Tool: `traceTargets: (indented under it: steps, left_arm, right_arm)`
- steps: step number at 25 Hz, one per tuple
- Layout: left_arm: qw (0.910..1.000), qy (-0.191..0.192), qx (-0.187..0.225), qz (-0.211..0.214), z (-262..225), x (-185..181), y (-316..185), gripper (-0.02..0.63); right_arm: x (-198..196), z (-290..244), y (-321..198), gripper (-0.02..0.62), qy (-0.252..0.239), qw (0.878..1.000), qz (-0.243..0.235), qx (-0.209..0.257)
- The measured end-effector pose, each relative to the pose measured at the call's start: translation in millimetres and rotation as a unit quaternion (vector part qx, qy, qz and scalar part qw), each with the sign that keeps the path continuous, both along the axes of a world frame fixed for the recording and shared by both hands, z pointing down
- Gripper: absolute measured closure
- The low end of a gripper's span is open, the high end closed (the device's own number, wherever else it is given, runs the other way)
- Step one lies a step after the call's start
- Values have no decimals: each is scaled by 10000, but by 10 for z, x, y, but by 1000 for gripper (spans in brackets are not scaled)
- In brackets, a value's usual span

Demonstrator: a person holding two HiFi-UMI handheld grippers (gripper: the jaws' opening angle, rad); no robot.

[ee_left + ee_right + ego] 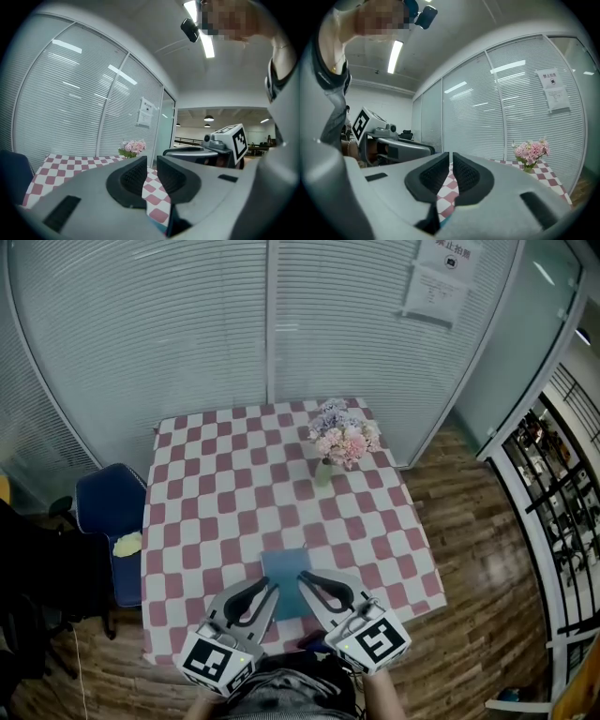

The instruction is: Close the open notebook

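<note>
The blue notebook (285, 568) lies closed and flat on the checkered table (197, 521), close to its near edge. Both grippers hang side by side above that edge, pointing across the table and touching nothing. My left gripper (272, 589) (152, 161) has a narrow gap between its pads, with only tablecloth showing through. My right gripper (302, 576) (451, 157) has its pads almost together, just a thin slit between them and nothing in it. Each gripper also shows in the other's view: the right gripper (197, 152), and the left gripper (401, 149).
A vase of pink flowers (342, 437) (132, 147) (529, 152) stands at the far right of the table. A blue chair (108, 512) sits at the table's left side. Glass walls with blinds (234, 324) rise behind the table, and wood floor (478, 521) lies to the right.
</note>
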State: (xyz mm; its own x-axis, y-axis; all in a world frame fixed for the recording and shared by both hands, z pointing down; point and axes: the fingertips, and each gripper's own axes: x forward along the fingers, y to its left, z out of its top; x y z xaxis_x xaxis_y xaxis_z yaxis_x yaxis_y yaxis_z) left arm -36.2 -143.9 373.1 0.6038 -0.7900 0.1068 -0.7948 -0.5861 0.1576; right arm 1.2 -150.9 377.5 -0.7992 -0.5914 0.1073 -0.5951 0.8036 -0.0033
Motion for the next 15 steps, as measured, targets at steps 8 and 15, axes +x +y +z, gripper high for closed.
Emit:
traceTargets:
  steps: [8,15]
  left_arm:
    - [9998,-21,197,91,-177,79,-10,554]
    - [9984,63,559,86,-453,81,-38,566]
  right_arm:
    - [5,-335,12,568,-314,9983,-76,476]
    - [-36,-614,31,591,-469,9947,-171,900]
